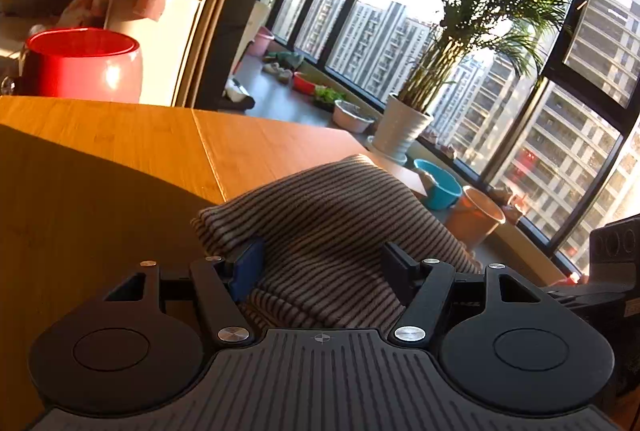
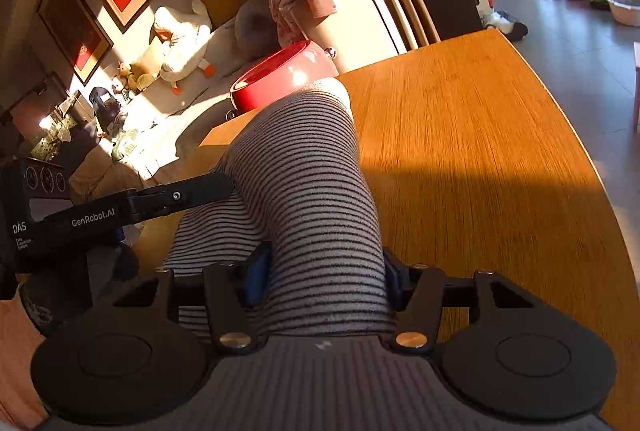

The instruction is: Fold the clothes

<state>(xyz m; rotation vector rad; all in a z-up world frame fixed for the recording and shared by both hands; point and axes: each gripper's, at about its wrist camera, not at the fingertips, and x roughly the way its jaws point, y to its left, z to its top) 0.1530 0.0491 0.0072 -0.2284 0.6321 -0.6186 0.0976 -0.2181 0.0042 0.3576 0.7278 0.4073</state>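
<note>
A striped garment (image 2: 304,191) is held up over a wooden table (image 2: 480,135), bunched between two handheld grippers. The right gripper (image 2: 326,279) stands fairly wide, yet its blue-padded fingers (image 2: 256,277) press against both sides of a thick roll of the cloth, so it is gripping a bundle and not a single edge. The left gripper (image 1: 322,263) is also spread wide with cloth filling the gap; its blue pad (image 1: 250,267) touches fabric on one side, but whether the other finger bears on the cloth is hard to judge, since a fold hides the contact.

Holding the garment at two points lets it be stretched or doubled over above the table, which would explain why it is lifted in folds and not lying flat.

The left wrist view shows the garment draping toward the table's far edge, with a potted palm (image 1: 404,127) and the windows behind. The right wrist view alone shows the left gripper's body (image 2: 120,215) from the side, and a red pot (image 2: 280,79) just beyond the table's edge.
</note>
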